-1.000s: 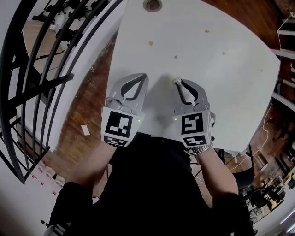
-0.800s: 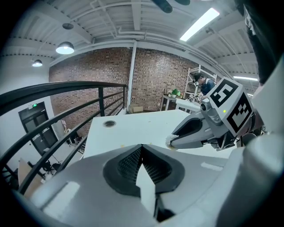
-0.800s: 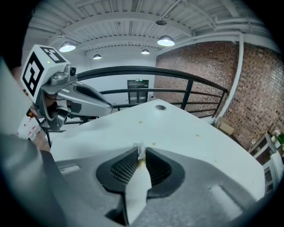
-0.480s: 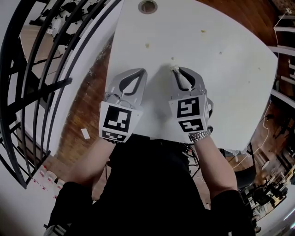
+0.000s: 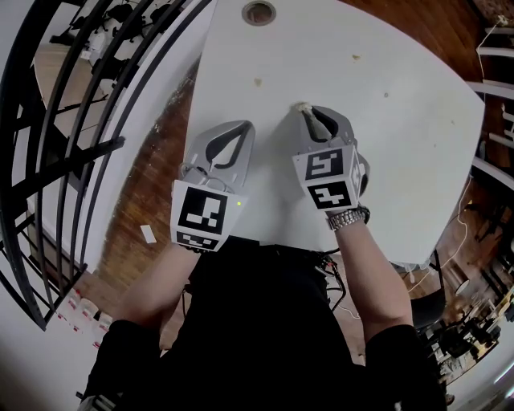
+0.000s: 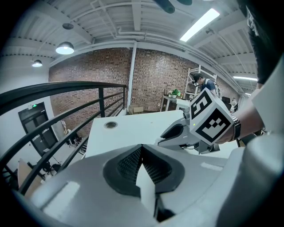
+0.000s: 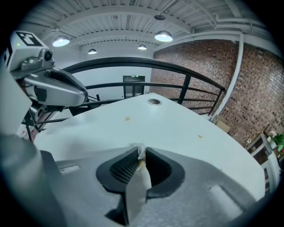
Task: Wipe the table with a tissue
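Right gripper (image 5: 304, 111) at frame centre, jaws pinched on a small tissue (image 7: 139, 151) wad (yellowish stain inside), tip apparently touching white table (image 5: 401, 152). Left gripper (image 5: 244, 128) just beside, jaws pressed together, nothing between. Scattered crumbs (image 5: 259, 81) toward upper centre and upper right.

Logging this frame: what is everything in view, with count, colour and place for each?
table: one, white, under both grippers
crumbs: at least three, yellowish, scattered on the table's far half
tissue: one wad, white, pinched in the right gripper's jaws
round hole: one, grey-rimmed, table's far edge
railing: one, black, left of the table
floor: brown wood, around the table
paper scrap: one, white, on the floor at left
watch: one, silver, right wrist
left gripper: grey, shut, empty
right gripper: grey, shut on the tissue
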`<move>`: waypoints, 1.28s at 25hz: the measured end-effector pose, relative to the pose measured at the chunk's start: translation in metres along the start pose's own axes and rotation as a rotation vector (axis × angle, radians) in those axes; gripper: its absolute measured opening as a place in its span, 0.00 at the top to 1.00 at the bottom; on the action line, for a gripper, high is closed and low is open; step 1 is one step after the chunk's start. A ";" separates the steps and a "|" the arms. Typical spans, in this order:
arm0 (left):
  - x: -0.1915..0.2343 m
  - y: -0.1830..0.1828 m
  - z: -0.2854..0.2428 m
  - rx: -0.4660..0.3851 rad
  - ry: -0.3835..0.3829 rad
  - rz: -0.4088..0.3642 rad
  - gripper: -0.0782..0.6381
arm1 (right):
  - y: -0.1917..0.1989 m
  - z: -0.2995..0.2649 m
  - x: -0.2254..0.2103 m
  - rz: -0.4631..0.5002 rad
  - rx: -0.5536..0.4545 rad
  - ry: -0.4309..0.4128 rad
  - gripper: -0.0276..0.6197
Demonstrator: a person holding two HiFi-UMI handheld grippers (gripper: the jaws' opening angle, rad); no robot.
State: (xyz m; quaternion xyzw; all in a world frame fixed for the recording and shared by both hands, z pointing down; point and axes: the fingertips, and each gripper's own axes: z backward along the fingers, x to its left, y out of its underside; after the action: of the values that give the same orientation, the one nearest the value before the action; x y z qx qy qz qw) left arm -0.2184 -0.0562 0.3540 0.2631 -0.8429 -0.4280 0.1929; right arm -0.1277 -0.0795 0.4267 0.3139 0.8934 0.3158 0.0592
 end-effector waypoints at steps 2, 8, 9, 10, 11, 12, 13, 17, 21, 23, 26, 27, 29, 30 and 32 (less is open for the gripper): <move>0.001 0.000 0.001 -0.001 -0.002 0.002 0.87 | 0.002 -0.004 0.000 -0.006 0.011 0.002 0.89; 0.009 0.004 0.002 -0.002 -0.004 0.005 0.87 | -0.002 -0.012 0.001 -0.012 0.008 0.009 0.89; 0.010 0.004 0.002 -0.002 -0.004 0.005 0.87 | -0.002 -0.012 0.002 -0.014 0.006 0.010 0.89; 0.010 0.004 0.002 -0.003 -0.004 0.004 0.87 | -0.003 -0.013 0.002 -0.015 0.004 0.011 0.89; 0.011 0.004 0.003 -0.004 -0.004 0.004 0.87 | -0.004 -0.014 0.002 -0.016 0.001 0.013 0.89; 0.012 0.004 0.003 -0.005 -0.004 0.004 0.87 | -0.005 -0.015 0.002 -0.017 0.000 0.013 0.89; 0.013 0.004 0.003 -0.006 -0.004 0.004 0.87 | -0.006 -0.016 0.002 -0.020 -0.001 0.014 0.89; 0.016 0.004 0.004 -0.005 -0.005 0.005 0.87 | -0.012 -0.018 0.001 -0.027 -0.014 0.016 0.89; 0.018 0.003 0.006 -0.007 -0.009 0.005 0.87 | -0.013 -0.021 0.000 -0.040 -0.018 0.011 0.89; 0.020 0.003 0.009 -0.009 -0.010 0.005 0.87 | -0.017 -0.019 0.002 -0.052 -0.025 0.011 0.89; 0.024 0.005 0.010 -0.010 -0.012 0.008 0.87 | -0.030 -0.014 0.006 -0.057 -0.062 0.012 0.89; 0.025 0.005 0.010 -0.010 -0.011 0.009 0.87 | -0.033 -0.012 0.009 -0.057 -0.069 0.009 0.89; 0.026 0.007 0.011 -0.012 -0.010 0.010 0.87 | -0.036 -0.009 0.015 -0.058 -0.076 0.001 0.89; 0.027 0.008 0.011 -0.013 -0.008 0.010 0.87 | -0.037 -0.008 0.018 -0.059 -0.077 -0.001 0.89; 0.027 0.009 0.012 -0.016 -0.004 0.010 0.87 | -0.039 -0.003 0.022 -0.061 -0.080 -0.002 0.89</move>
State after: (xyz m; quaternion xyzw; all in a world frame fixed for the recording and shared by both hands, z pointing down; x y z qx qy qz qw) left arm -0.2489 -0.0608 0.3574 0.2564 -0.8412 -0.4340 0.1956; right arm -0.1666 -0.0913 0.4077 0.2844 0.8891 0.3492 0.0820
